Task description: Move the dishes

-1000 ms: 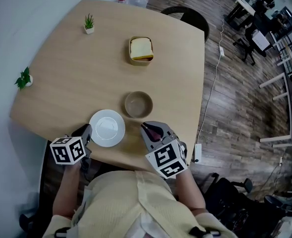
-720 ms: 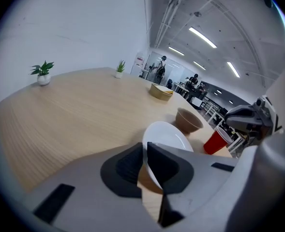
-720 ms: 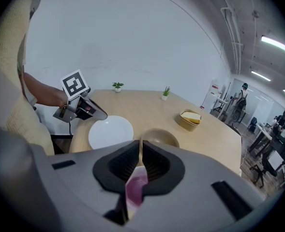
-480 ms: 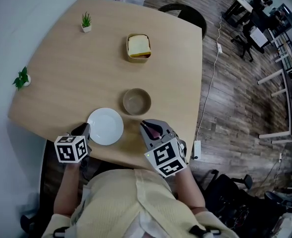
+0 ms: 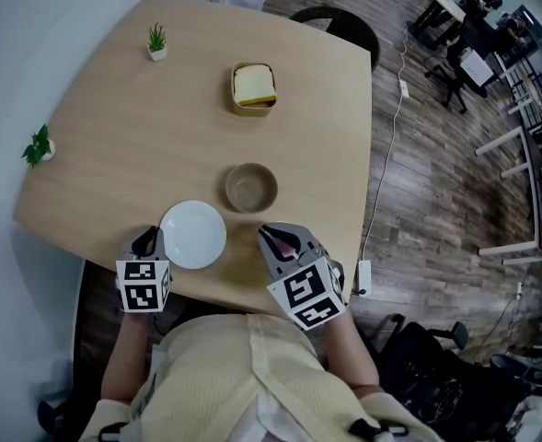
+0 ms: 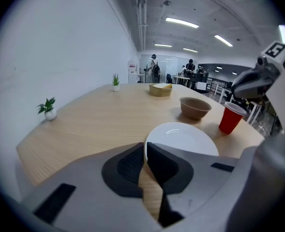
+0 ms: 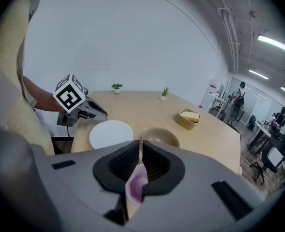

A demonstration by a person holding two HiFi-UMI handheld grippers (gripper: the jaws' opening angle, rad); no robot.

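A white plate [image 5: 193,234] lies flat near the table's front edge, and a brown bowl [image 5: 250,187] sits just beyond it to the right. My left gripper [image 5: 147,240] is shut, its tips at the plate's [image 6: 181,139] left rim; whether they touch it I cannot tell. To the right of the plate my right gripper [image 5: 276,238] is shut on the rim of a red cup [image 6: 231,117], which shows as pink between its pads [image 7: 154,166]. A yellow container [image 5: 254,87] with a sandwich stands farther back.
Two small potted plants [image 5: 157,40] [image 5: 39,145] stand along the table's left side. The wooden table [image 5: 114,136] ends close to my body and drops off on the right to a plank floor with a cable. A dark chair [image 5: 340,26] sits behind the table.
My left gripper has rolled about its own axis, so its marker cube faces a different way. The plate, bowl and right gripper hold their places.
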